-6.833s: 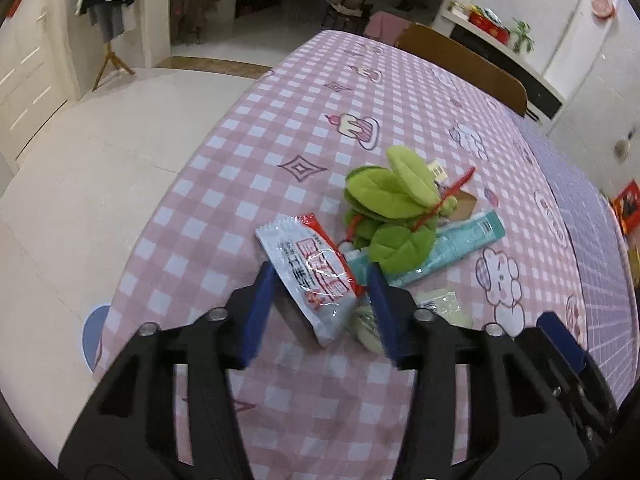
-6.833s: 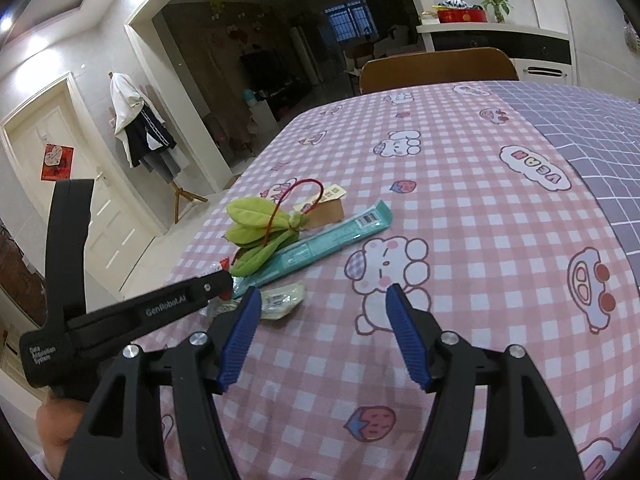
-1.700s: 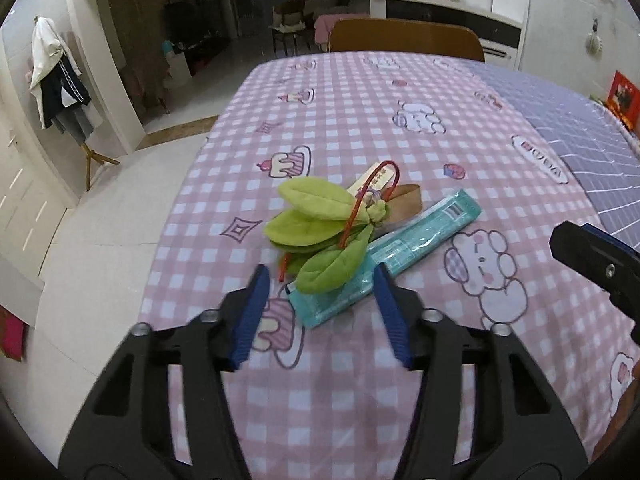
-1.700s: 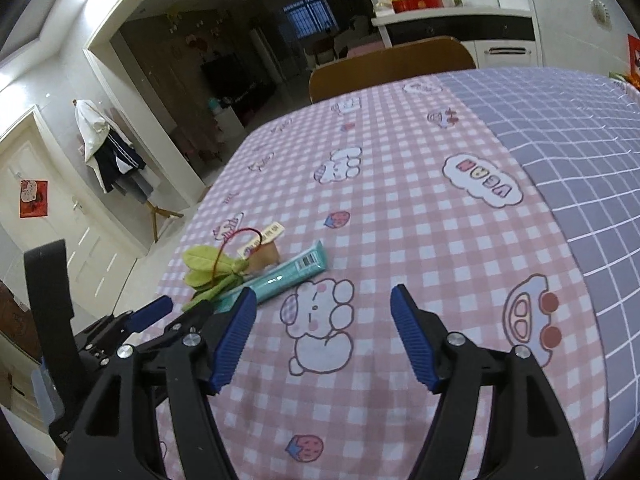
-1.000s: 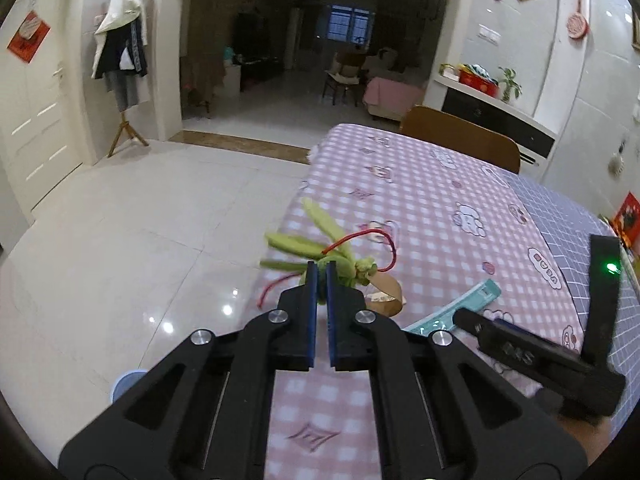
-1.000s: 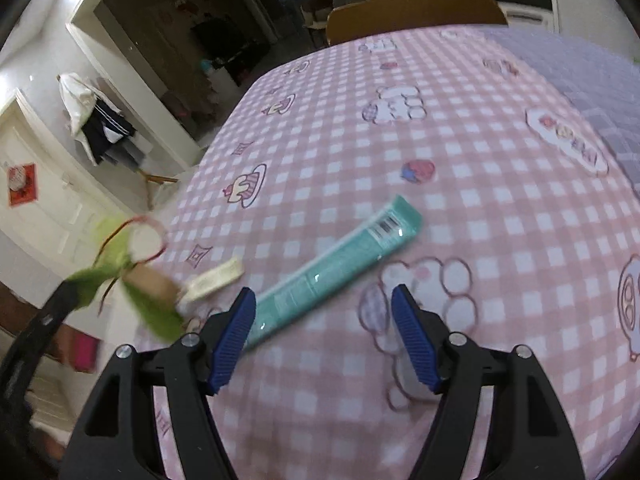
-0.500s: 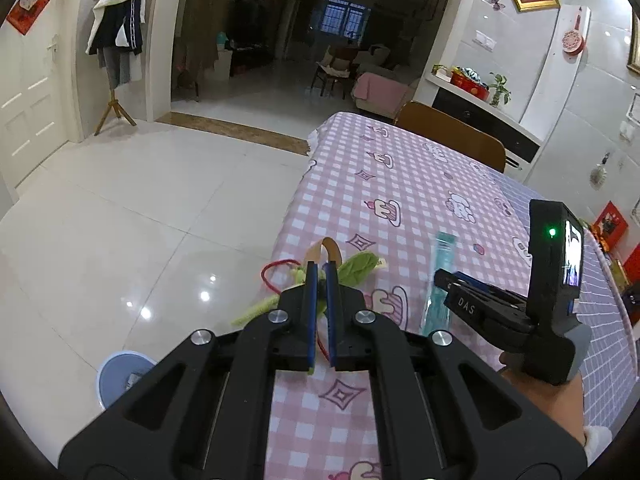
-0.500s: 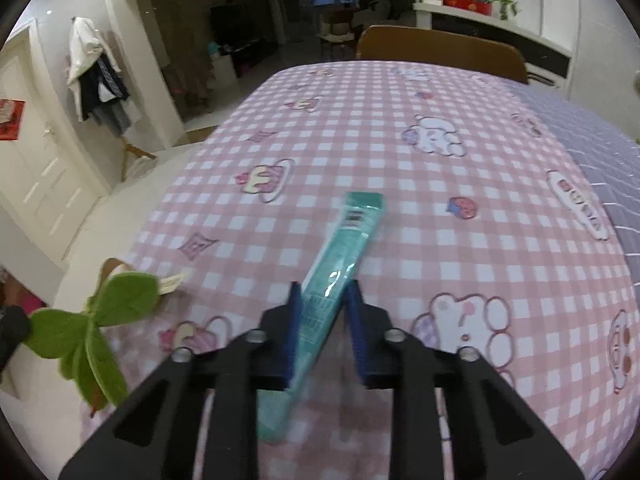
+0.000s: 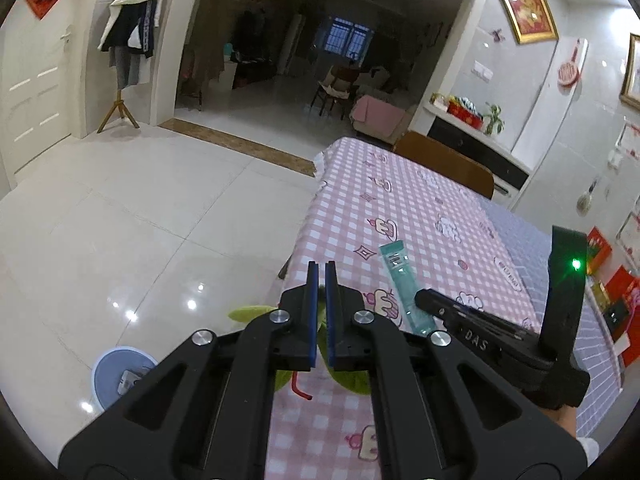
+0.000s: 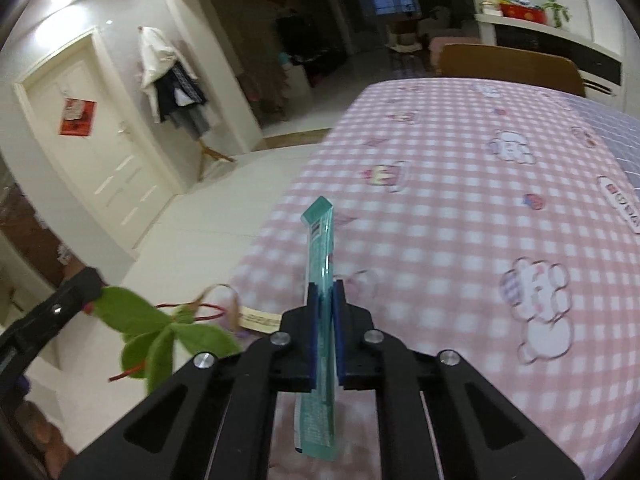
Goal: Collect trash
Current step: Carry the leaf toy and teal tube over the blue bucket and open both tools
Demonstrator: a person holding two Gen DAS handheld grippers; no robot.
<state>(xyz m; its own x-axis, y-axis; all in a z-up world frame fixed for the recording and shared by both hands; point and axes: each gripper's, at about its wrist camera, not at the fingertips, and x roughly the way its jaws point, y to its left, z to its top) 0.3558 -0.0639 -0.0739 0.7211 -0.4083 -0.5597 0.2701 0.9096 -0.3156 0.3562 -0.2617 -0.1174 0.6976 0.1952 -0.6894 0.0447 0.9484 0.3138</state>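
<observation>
My left gripper (image 9: 319, 276) is shut on the green leaf bundle (image 9: 250, 313) with a red cord and paper tag, which hangs below the jaws past the table's left edge; it also shows in the right wrist view (image 10: 160, 330). My right gripper (image 10: 325, 294) is shut on the long teal wrapper (image 10: 321, 240) and holds it upright above the pink checked tablecloth (image 10: 460, 200). In the left wrist view the teal wrapper (image 9: 402, 280) sticks out from the right gripper.
A light blue bin (image 9: 120, 376) with trash inside stands on the white tiled floor, left of the table. A brown chair (image 9: 444, 162) stands at the table's far end. A coat stand (image 9: 128, 40) is by the doorway.
The leaf bundle has dropped lower and hangs under my left jaws. My right gripper has lifted the teal wrapper off the cloth and tilted it upright.
</observation>
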